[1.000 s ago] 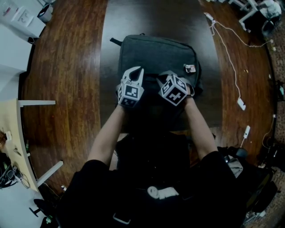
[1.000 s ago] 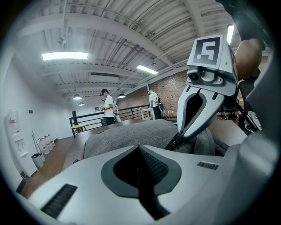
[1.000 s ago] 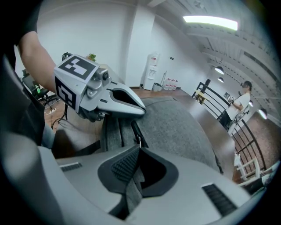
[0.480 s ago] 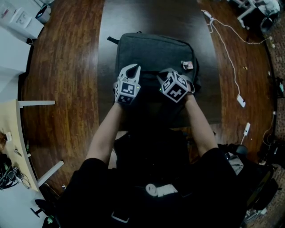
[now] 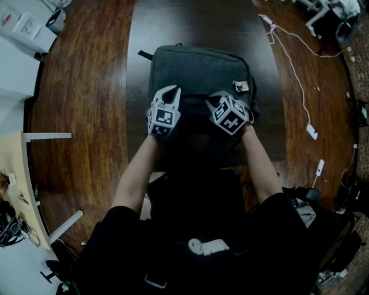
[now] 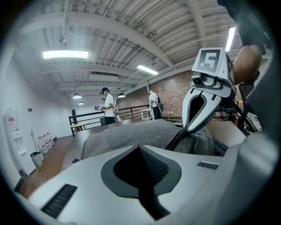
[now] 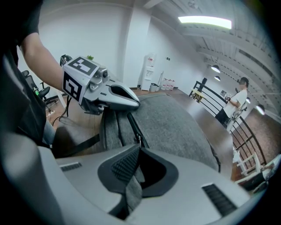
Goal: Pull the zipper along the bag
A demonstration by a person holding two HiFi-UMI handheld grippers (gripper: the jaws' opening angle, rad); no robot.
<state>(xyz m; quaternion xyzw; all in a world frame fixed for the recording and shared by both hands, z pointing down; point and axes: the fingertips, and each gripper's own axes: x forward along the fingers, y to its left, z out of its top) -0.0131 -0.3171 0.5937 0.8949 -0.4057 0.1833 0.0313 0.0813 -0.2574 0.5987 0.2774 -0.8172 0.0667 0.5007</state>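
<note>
Since a sec ago R gripper (image 7: 139,150) has edged slightly along the bag (image 5: 199,66) toward its right side, closer to the small tag (image 5: 241,86) at that corner. L gripper (image 6: 140,149) hasn't shifted vs the bag.

R jaws are closed tight on the zipper pull (image 7: 131,189), a grey fabric strip running down btwn the pads. Its top end meets the metal slider (image 7: 138,140), which sits just past the jaw tips on the dark zipper track (image 7: 133,124). Track runs along the bag's near edge btwn two grey folds, away toward L gripper. R gripper tilts steeply down onto that edge, right of bag centre.

L jaws are together w/ nothing seen btwn them. Tips sit at the bag's near edge, left of centre; touching the fabric or just over it, can't tell. Both grippers are side by side, apart, over the bag's near half.

Bag is grey and lies flat on a dark table (image 5: 173,23), its near part in shadow under the arms. No view looks inside it, so contents can't be told. Well off the bag's far-left corner stands a small bin (image 5: 56,17); contents too small to tell. White cables (image 5: 297,75) lie on the wood surface (image 5: 86,86) right of the bag. Two people (image 6: 107,103) stand well beyond the bag's far end, by a railing.
</note>
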